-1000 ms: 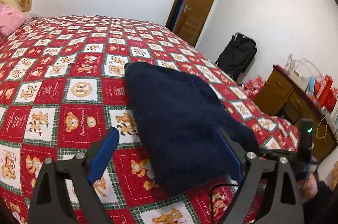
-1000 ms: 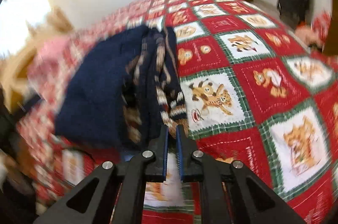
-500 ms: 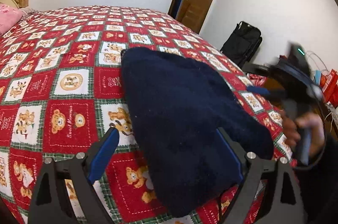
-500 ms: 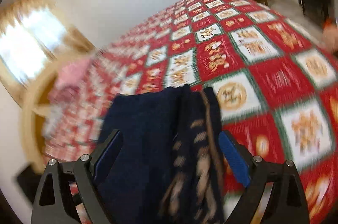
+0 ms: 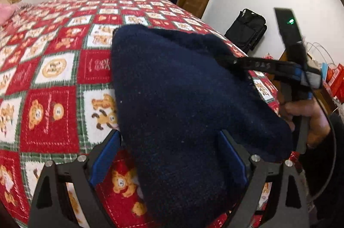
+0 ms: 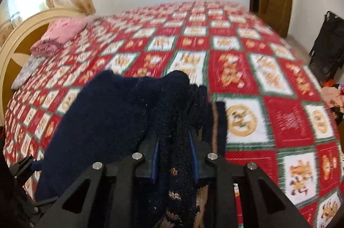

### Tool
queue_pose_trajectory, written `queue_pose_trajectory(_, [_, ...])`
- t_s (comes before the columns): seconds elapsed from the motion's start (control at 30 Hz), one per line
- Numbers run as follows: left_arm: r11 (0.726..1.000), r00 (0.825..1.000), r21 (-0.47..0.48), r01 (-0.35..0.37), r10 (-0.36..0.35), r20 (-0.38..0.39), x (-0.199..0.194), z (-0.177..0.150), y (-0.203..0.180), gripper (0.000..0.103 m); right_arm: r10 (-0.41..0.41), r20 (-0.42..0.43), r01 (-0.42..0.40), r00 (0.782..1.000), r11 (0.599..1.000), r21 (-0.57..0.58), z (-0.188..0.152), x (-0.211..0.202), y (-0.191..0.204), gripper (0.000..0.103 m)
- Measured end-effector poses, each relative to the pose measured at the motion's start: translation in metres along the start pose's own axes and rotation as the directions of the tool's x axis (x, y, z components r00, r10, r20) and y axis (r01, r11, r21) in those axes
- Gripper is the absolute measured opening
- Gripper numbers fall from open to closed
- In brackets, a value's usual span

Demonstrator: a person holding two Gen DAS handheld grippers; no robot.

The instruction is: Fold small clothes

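On bedspread (image 5: 53, 111) — right gripper (image 6: 174, 148) clamps navy sweater (image 6: 103, 120); left gripper (image 5: 169, 154) spread.

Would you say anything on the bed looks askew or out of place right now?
Nothing looks damaged or spilled. The navy garment is bunched rather than flat on the red quilt: the right gripper pinches several layers along one edge, where a striped knit part shows, while the left gripper is open around the near end.

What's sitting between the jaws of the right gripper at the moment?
A bunched fold of the navy sweater, with its tan-patterned knit showing below. The right gripper is shut on it, as the right wrist view shows.
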State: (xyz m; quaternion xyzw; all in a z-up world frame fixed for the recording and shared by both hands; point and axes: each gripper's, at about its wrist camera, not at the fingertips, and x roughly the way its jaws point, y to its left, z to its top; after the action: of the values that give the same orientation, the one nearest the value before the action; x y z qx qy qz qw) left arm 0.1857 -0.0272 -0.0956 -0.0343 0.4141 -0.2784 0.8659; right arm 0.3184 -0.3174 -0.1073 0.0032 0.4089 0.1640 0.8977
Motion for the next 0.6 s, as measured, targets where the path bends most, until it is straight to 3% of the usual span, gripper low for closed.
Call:
queue_pose_trajectory(0.1, [1.000,1.000,0.027,-0.003,0.003,0.031,-0.004,0.004,-0.008,0.093,-0.112,0.030,0.113,0.993,0.993,-0.038,0.004,0.002,-0.005,0.023])
queue_pose_trajectory(0.17, [0.999,1.000,0.050,-0.009,0.008,0.024,-0.001,0.006,-0.014,0.093,-0.149,0.002,0.149,0.989,0.989,-0.014,0.003,0.016,-0.020,0.023])
queue_pose_trajectory(0.23, [0.999,1.000,0.045,0.004,-0.004,0.005,0.008,0.005,-0.019,0.093,-0.151,-0.035,0.151,0.988,0.989,-0.006,-0.004,0.033,-0.031,0.024])
queue_pose_trajectory(0.33, [0.999,0.999,0.023,0.027,-0.026,-0.031,0.022,0.001,-0.024,0.093,-0.140,-0.016,0.140,0.990,0.990,0.003,-0.005,0.038,-0.042,0.029])
queue_pose_trajectory(0.37, [1.000,0.998,0.018,0.023,-0.022,-0.052,0.027,-0.001,-0.025,0.093,-0.129,-0.022,0.130,0.991,0.991,0.014,-0.002,0.037,-0.048,0.038])
queue_pose_trajectory(0.4, [0.999,0.997,0.013,0.030,-0.029,-0.070,0.031,-0.003,-0.026,0.093,-0.123,-0.026,0.124,0.992,0.992,0.029,-0.002,0.034,-0.053,0.049])
queue_pose_trajectory(0.5, [0.999,0.996,0.004,0.034,-0.034,-0.077,0.026,-0.005,-0.024,0.093,-0.111,-0.010,0.112,0.994,0.985,0.133,-0.005,0.002,-0.070,0.051])
queue_pose_trajectory(0.6, [0.999,0.996,0.015,0.039,-0.038,-0.076,0.013,-0.006,-0.020,0.093,-0.119,0.072,0.107,0.990,0.982,0.154,-0.020,-0.052,-0.065,0.051])
